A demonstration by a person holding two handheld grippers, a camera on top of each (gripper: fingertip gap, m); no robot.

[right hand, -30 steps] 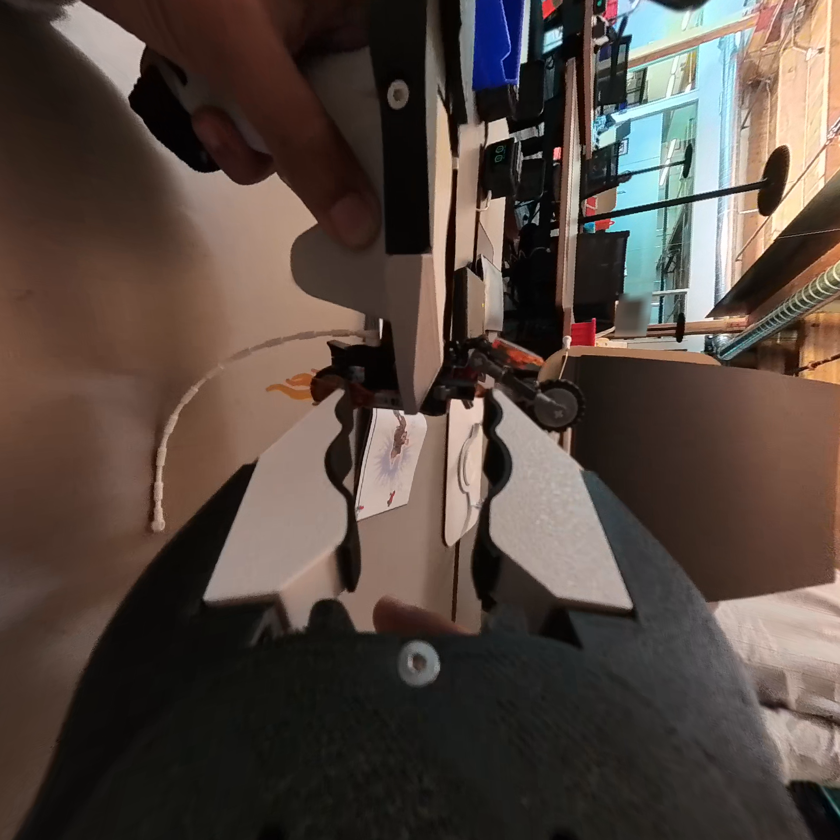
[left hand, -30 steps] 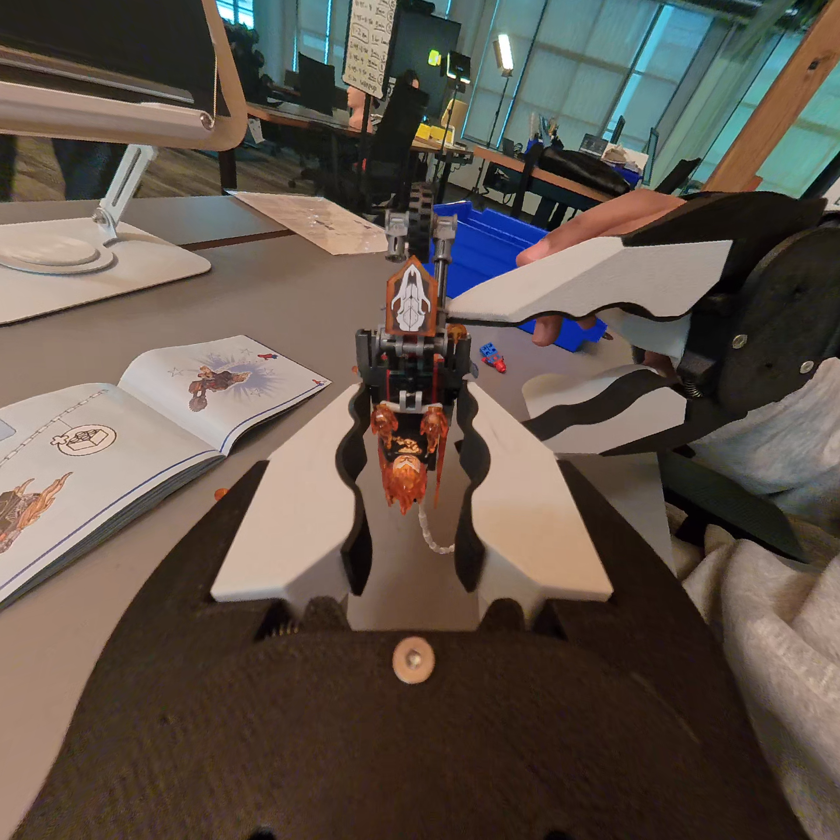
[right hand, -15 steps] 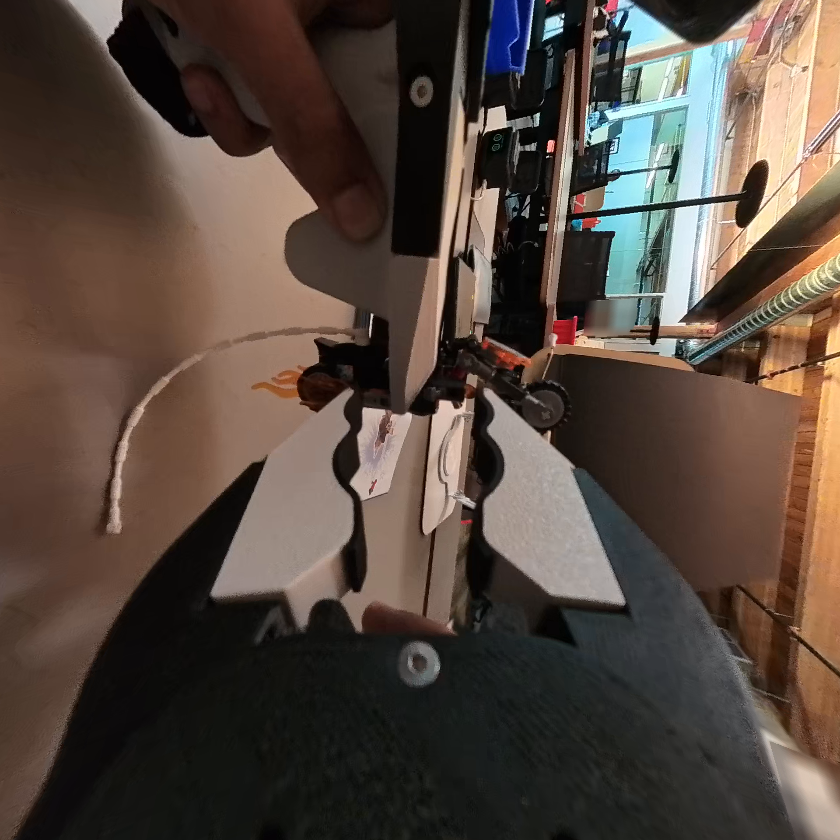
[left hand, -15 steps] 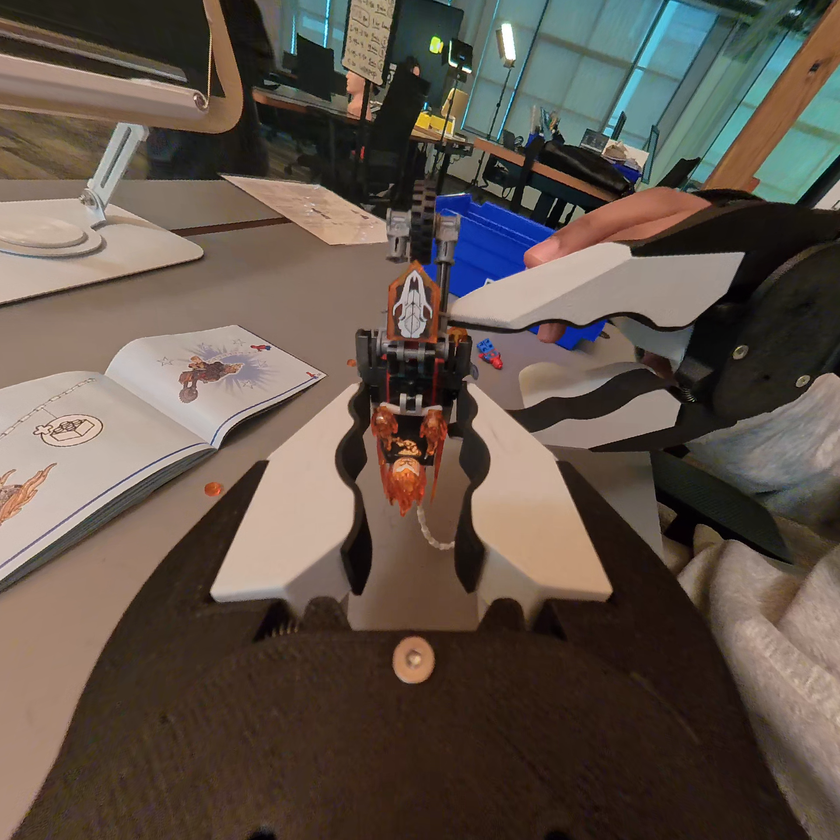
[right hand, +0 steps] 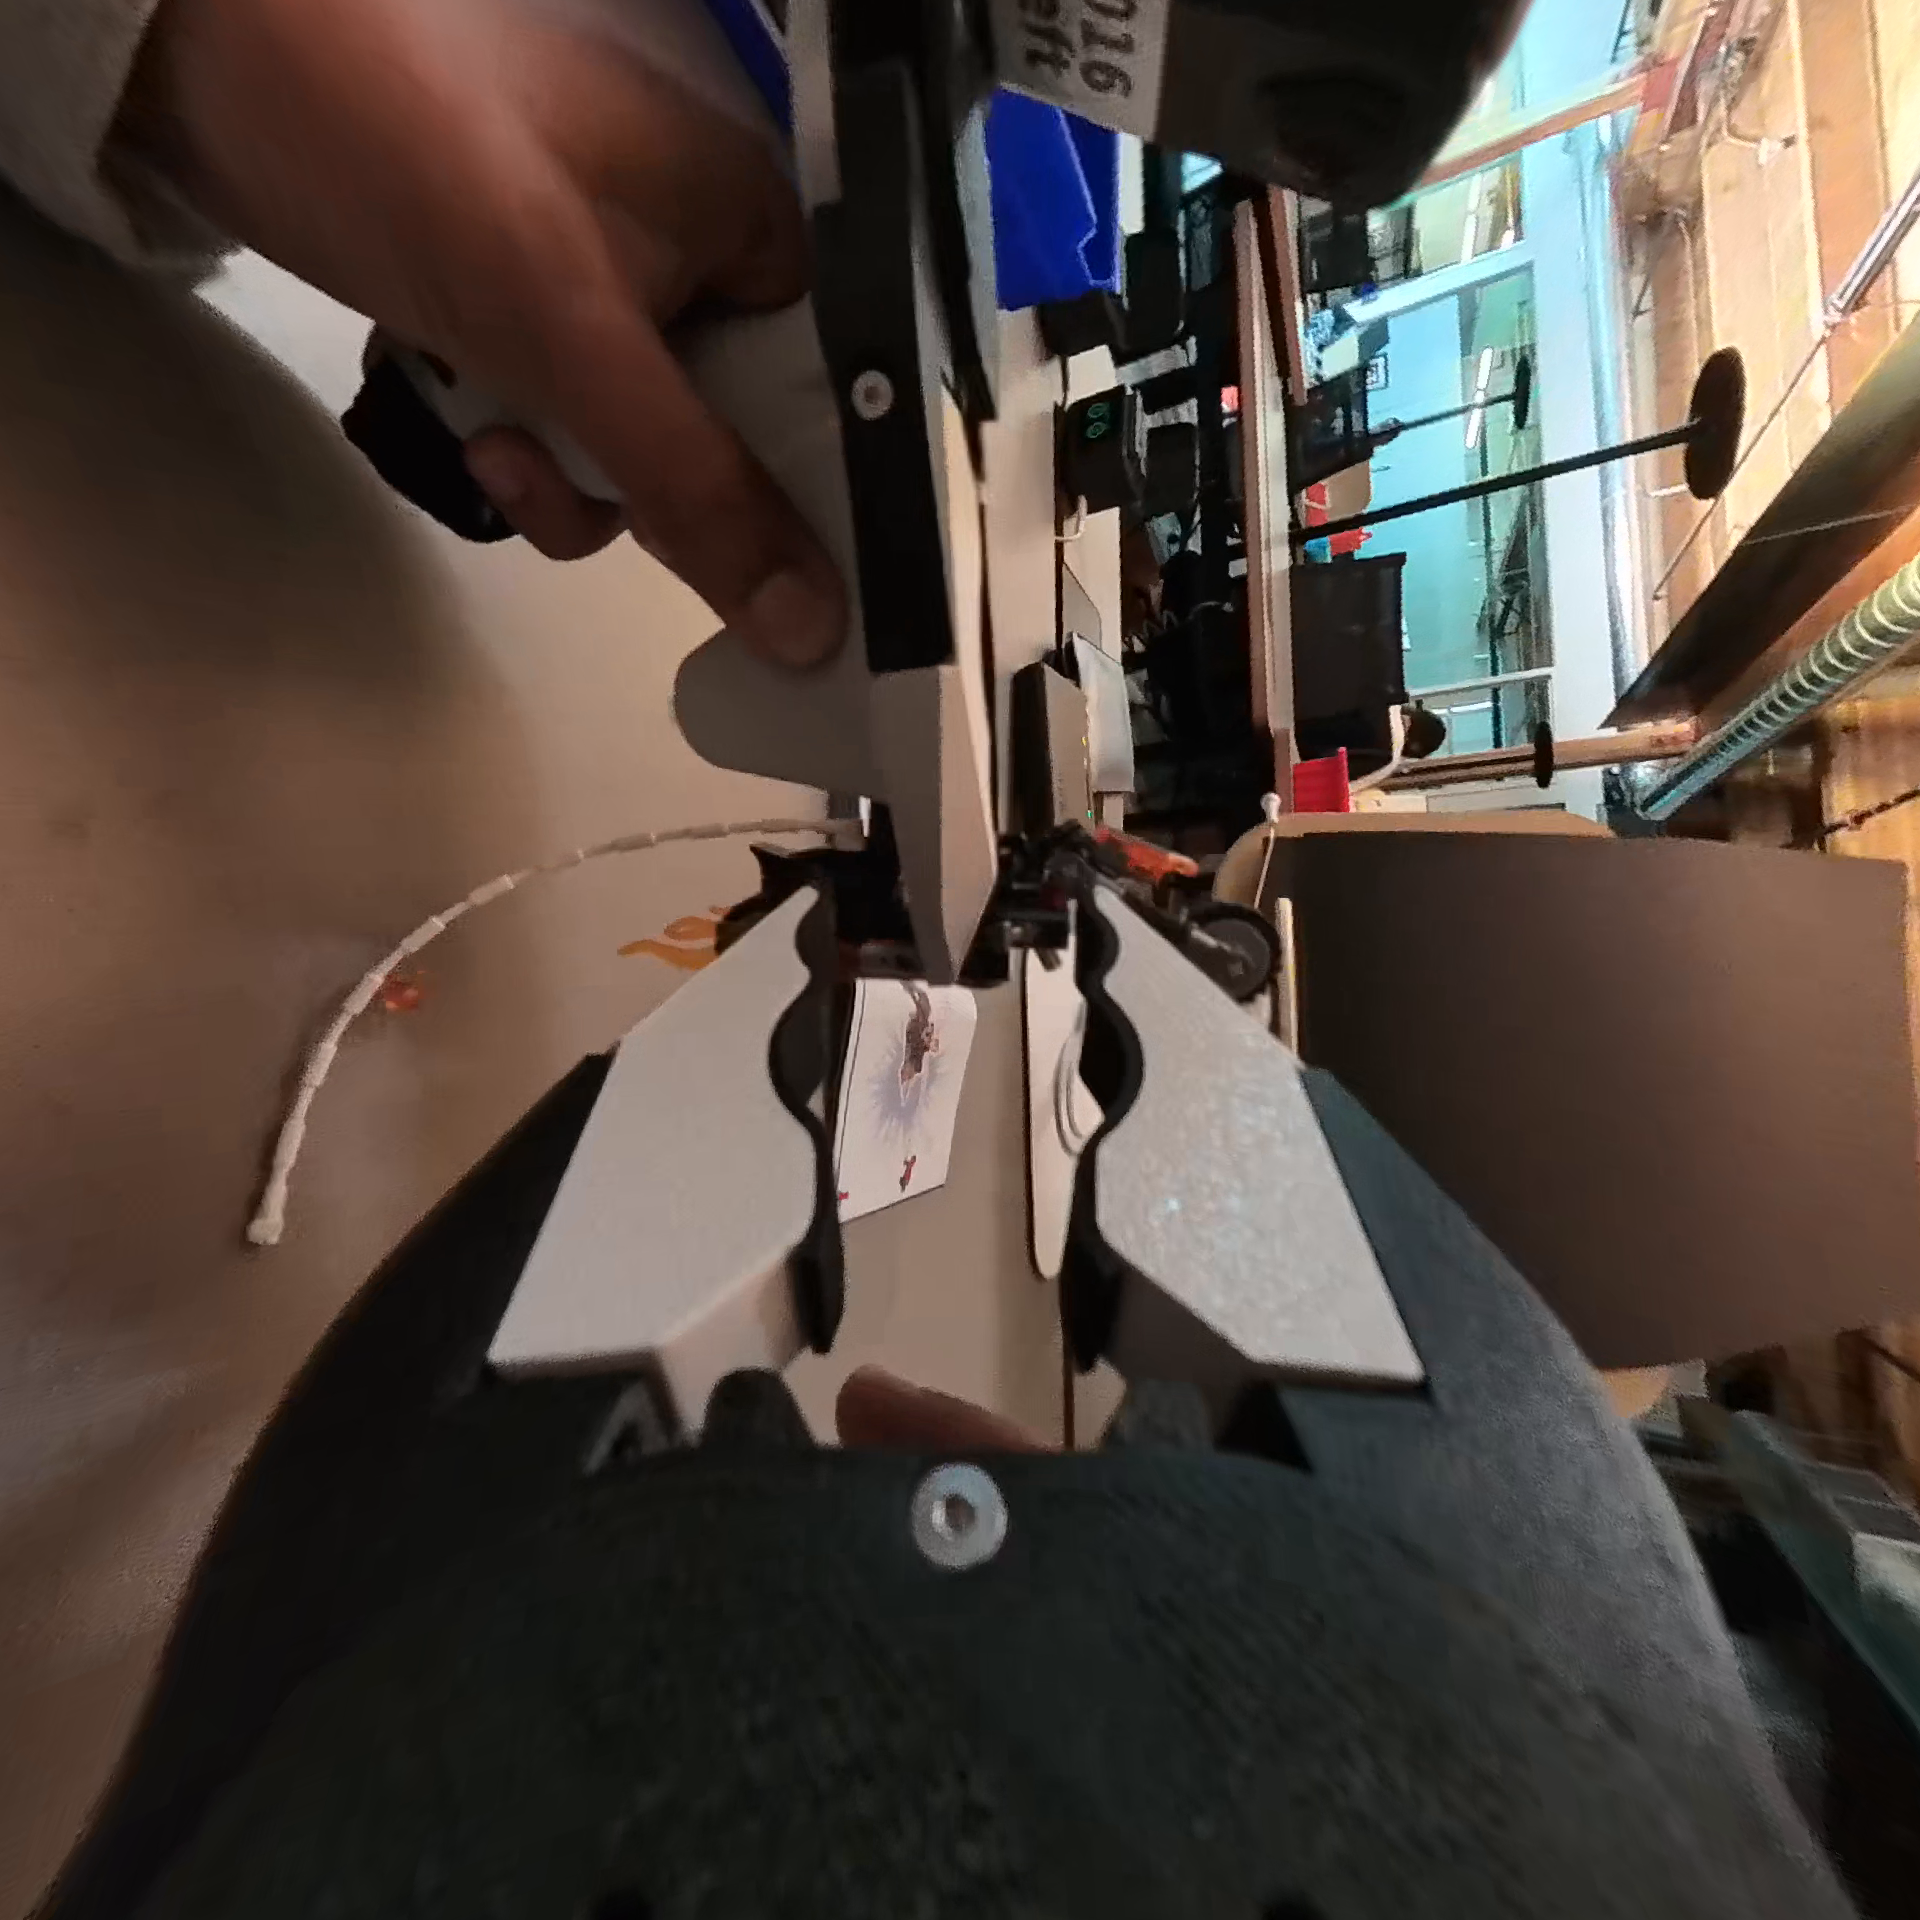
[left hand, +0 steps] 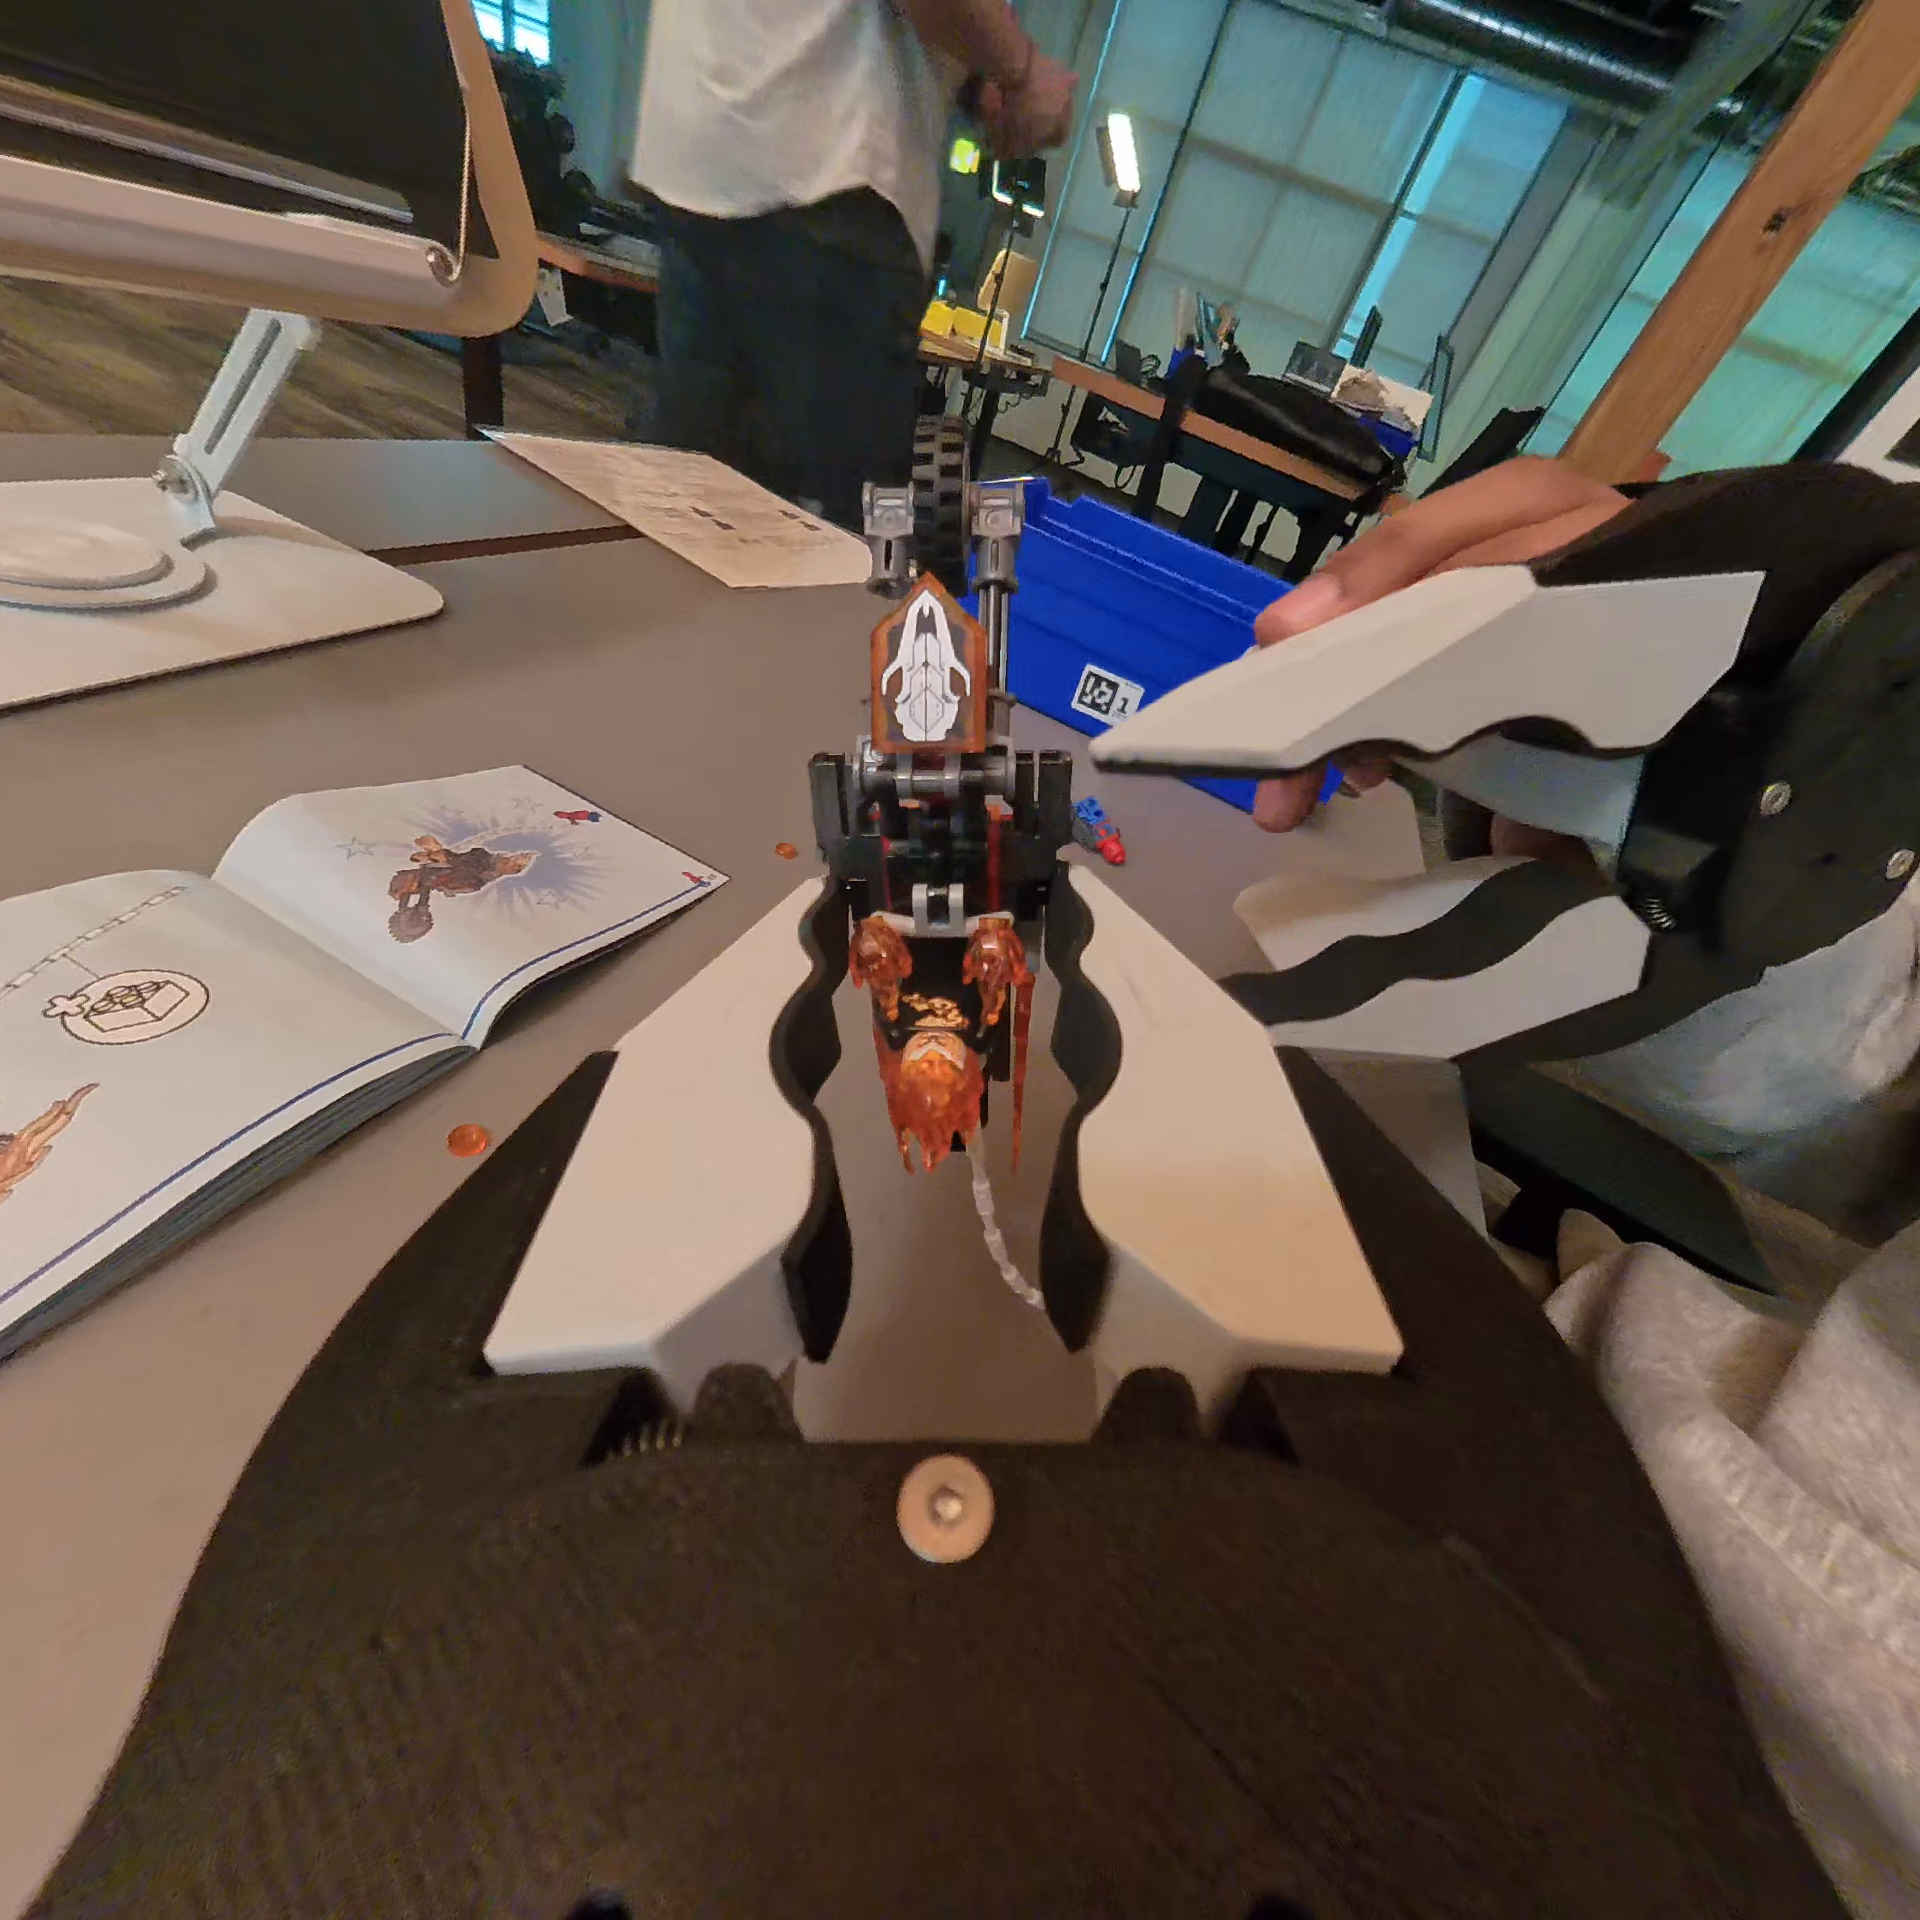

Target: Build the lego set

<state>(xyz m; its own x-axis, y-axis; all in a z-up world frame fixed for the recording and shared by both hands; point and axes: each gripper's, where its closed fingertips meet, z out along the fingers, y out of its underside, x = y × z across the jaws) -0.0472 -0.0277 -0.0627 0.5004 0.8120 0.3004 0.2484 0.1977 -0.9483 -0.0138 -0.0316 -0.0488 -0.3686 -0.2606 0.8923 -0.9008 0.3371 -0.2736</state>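
My left gripper [left hand: 940, 894] is shut on a black Lego motorbike [left hand: 940, 831] with orange flame parts, held upright above the table with its wheel on top. A white chain [left hand: 997, 1226] hangs from it. My right gripper [left hand: 1174, 842] is open and empty just right of the bike, not touching it. In the right wrist view my right gripper [right hand: 945, 904] has a finger on each side of the left gripper's finger [right hand: 935, 831] and the bike [right hand: 1039, 883]. The chain [right hand: 416, 935] trails to the left.
An open instruction booklet [left hand: 312, 987] lies on the grey table at the left, with an orange stud [left hand: 468, 1140] beside it. A blue bin [left hand: 1122, 613] and a small blue-red piece [left hand: 1101, 836] lie behind. A monitor stand [left hand: 156, 582] stands far left. A person [left hand: 790, 208] stands beyond the table. My two grippers' fingertips are within a few centimetres of each other. Between my left fingertips and the orange stud [left hand: 468, 1140] there is roughly 12 cm.
My right gripper has drawn back a little to the right of the bike and its fingers have narrowed slightly. A person has walked into view behind the table. My left gripper still holds the bike.
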